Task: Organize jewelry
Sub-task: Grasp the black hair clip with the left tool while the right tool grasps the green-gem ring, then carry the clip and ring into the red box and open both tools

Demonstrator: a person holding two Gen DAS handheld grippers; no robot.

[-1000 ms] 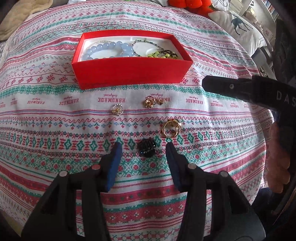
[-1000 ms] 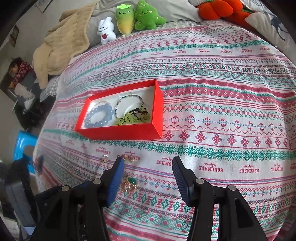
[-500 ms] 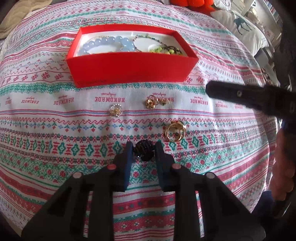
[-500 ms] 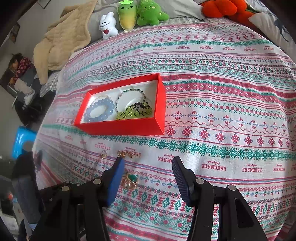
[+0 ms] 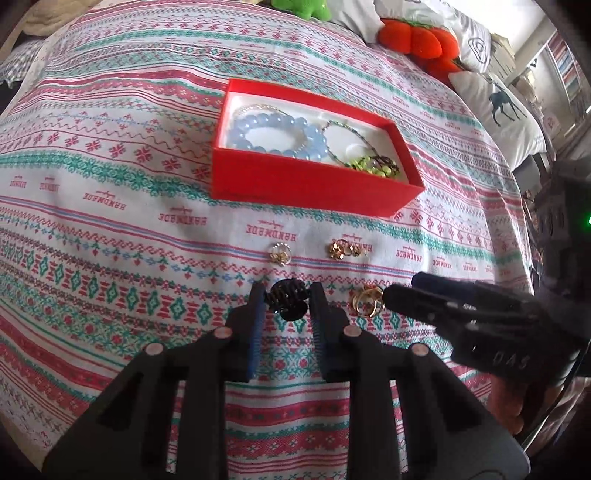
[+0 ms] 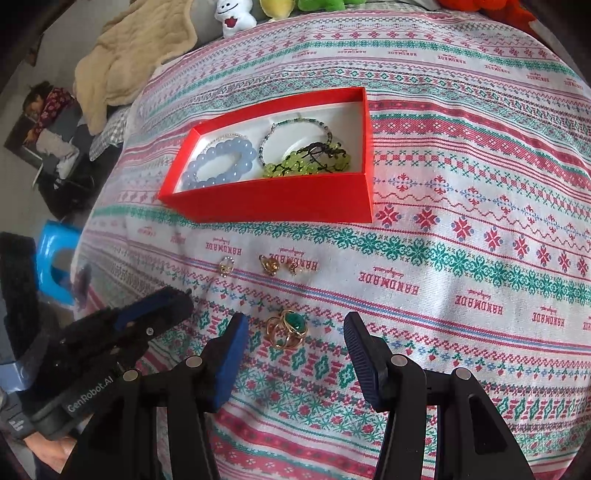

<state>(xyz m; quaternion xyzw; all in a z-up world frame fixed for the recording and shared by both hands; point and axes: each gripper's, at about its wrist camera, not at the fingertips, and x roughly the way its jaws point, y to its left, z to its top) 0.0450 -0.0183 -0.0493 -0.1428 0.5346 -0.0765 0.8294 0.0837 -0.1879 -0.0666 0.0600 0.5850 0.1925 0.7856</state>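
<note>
On the patterned bedspread, my left gripper [image 5: 288, 299] is shut on a small black jewelry piece [image 5: 287, 301]; in the right wrist view this gripper [image 6: 159, 306] shows only from the side. Just right of it lies a gold ring with a green stone [image 6: 289, 328], also seen as the gold ring [image 5: 365, 303]. My right gripper [image 6: 295, 326] stands open with that ring between its fingers, apart from both pads. Behind, the red box [image 5: 306, 192] [image 6: 277, 201] holds a blue bead bracelet [image 5: 277, 133] [image 6: 221, 162] and a green bead bracelet [image 5: 373, 166] [image 6: 306, 162].
Small gold pieces [image 5: 280, 254] [image 5: 343, 249] [image 6: 226, 266] [image 6: 269, 264] lie between the box and the grippers. Plush toys [image 5: 417, 40] [image 6: 232, 16], a beige blanket [image 6: 136, 55] and a deer pillow [image 5: 498, 107] sit at the far end. A blue stool [image 6: 55, 258] stands beside the bed's left edge.
My left gripper closed from wide open onto the black piece, then shifted and rolled with it. My right gripper dropped lower, bringing the green-stone ring between its fingers.
</note>
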